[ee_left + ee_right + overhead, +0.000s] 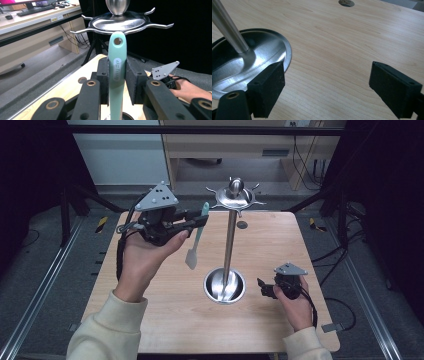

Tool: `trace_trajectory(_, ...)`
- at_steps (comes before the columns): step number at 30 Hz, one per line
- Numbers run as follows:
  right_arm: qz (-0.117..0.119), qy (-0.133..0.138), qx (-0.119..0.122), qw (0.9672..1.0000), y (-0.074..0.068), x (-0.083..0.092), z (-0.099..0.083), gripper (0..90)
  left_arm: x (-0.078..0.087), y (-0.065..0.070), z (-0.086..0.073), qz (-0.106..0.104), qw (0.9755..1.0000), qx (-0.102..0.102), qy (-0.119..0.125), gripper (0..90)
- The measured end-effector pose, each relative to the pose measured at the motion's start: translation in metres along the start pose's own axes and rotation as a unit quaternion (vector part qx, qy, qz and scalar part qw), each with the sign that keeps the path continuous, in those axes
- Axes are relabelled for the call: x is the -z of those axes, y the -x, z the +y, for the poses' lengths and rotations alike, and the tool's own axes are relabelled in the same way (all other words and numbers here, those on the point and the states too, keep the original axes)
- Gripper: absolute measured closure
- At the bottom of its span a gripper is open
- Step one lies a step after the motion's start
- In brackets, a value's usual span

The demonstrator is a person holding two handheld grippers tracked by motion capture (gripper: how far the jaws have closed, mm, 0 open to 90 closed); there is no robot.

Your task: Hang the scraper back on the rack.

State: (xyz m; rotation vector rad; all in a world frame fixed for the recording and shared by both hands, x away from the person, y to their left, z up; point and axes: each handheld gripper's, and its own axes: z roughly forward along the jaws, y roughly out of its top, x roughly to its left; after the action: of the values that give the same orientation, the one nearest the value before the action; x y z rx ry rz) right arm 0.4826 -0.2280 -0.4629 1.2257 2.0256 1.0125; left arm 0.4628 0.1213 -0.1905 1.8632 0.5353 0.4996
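A teal spatula hangs blade-down above the table, its handle clamped between the pads of my left gripper, which is shut on it. The handle's hanging hole sits just below and in front of the hooked top disc of a steel utensil stand. The stand's round base rests mid-table. My right gripper lies low on the table to the right of that base; it is open, with bare wood between its jaws.
The wooden table has a small round hole behind the stand. Several curved hooks ring the stand's top. Dark frame rails and cables surround the table; a desk stands beyond it.
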Motion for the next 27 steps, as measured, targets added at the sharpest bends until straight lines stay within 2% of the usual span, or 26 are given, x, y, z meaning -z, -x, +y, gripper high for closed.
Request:
trace_trajectory(8,-0.001,0.001,0.000,1.0000,0.000,0.000,0.000,13.5,0.000,0.001,0.000,-0.011,0.9999,0.000,-0.001,73.9)
trace_trajectory(20,0.000,0.001,0.000,1.0000,0.001,0.001,0.000,13.4,-0.013,0.003,0.001,-0.013,0.9999,-0.002,-0.011,73.9)
trace_trajectory(27,0.002,0.001,-0.003,1.0000,0.001,0.001,0.000,13.4,-0.019,0.003,0.003,-0.014,0.9999,0.001,-0.009,73.8)
